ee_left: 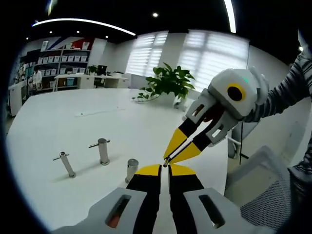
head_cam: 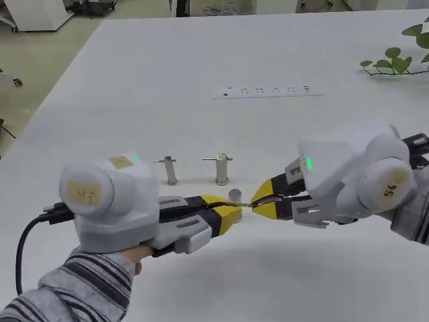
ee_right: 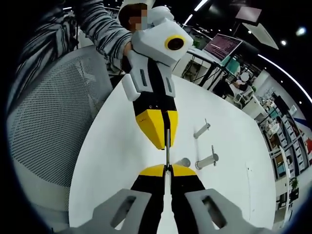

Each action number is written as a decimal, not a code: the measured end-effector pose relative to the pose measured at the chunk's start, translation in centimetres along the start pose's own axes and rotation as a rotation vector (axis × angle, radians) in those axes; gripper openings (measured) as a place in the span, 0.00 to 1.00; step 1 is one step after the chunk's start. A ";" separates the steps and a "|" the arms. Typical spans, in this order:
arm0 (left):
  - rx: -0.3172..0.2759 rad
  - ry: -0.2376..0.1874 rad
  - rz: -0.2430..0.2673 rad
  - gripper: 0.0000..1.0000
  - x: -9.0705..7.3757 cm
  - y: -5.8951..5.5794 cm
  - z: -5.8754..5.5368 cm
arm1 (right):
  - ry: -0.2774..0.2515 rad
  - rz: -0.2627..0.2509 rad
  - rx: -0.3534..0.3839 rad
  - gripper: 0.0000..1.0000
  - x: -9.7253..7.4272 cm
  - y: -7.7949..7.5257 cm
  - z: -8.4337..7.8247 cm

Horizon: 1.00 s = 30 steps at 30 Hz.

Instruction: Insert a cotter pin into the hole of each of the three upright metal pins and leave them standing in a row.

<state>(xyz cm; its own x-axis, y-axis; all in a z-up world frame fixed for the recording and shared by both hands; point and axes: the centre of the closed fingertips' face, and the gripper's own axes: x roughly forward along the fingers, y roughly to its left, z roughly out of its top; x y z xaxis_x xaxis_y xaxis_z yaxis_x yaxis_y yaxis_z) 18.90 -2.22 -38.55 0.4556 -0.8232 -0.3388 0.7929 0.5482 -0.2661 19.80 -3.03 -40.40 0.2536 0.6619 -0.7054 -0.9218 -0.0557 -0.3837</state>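
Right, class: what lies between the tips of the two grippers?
A thin cotter pin bridges the left gripper and the right gripper, which are both shut on it. The right gripper view shows this most clearly.

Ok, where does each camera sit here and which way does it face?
Head view: on the person's head, facing down at the white table; striped sleeves, left gripper and right gripper show.
Left gripper view: on the left gripper, facing along its fingers toward the right gripper and a striped sleeve.
Right gripper view: on the right gripper, facing back at the left gripper and the person's arm.
Shared: all three show the cotter pin between the grippers and the metal pins.
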 end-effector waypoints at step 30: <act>0.104 0.046 0.272 0.34 3.1 5.7 -2.0 | 0.236 -0.062 0.130 0.00 1.8 -1.9 -7.0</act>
<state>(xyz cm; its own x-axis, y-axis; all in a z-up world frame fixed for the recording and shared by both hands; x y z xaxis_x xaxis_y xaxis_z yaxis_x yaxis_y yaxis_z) 23.97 -1.34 -42.92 0.6401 -0.6392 -0.4262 0.6825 0.7279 -0.0667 24.04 -6.98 -45.08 0.3577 0.4676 -0.8083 -0.9285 0.0855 -0.3614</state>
